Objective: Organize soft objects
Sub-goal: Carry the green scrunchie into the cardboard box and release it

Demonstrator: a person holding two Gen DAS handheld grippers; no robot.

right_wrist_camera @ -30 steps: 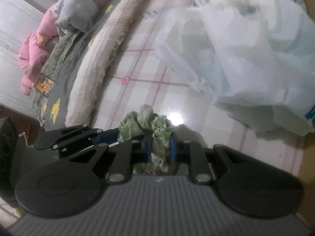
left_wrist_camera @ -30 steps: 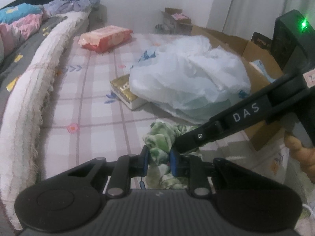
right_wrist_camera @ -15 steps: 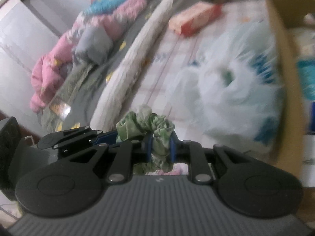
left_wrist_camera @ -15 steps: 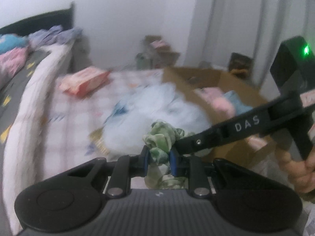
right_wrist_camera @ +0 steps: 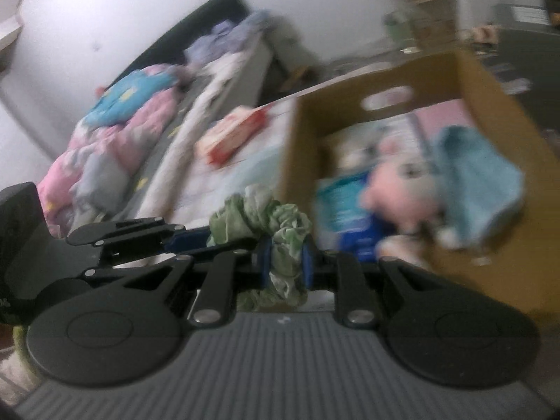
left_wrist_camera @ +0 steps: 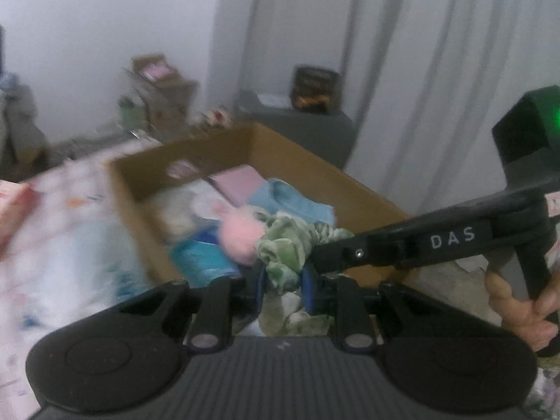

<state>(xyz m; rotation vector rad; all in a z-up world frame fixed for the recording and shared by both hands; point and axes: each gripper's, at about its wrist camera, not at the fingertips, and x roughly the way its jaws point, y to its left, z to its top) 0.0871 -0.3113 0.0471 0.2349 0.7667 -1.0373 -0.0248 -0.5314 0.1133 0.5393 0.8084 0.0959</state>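
A green and white scrunchie (left_wrist_camera: 285,245) is pinched by both grippers at once. My left gripper (left_wrist_camera: 281,281) is shut on it from below, and my right gripper (right_wrist_camera: 285,262) is shut on the same scrunchie (right_wrist_camera: 269,220). The right gripper's arm crosses the left wrist view from the right (left_wrist_camera: 420,241); the left gripper's arm enters the right wrist view from the left (right_wrist_camera: 140,238). The scrunchie hangs in the air beside an open cardboard box (left_wrist_camera: 353,189) holding a pink plush toy (right_wrist_camera: 402,189), a blue towel (right_wrist_camera: 479,182) and other soft things. Both views are blurred.
The box (right_wrist_camera: 301,147) stands on a checked sheet (left_wrist_camera: 63,231). A red and pink wipes pack (right_wrist_camera: 231,133) lies on it. A rolled white blanket (right_wrist_camera: 210,119) and pink and blue bedding (right_wrist_camera: 115,122) lie at the left. Grey curtains (left_wrist_camera: 437,70) hang behind.
Both grippers lifted the scrunchie off the sheet and swung it right, from over the white plastic bag to beside the open cardboard box. Both stay shut on it.
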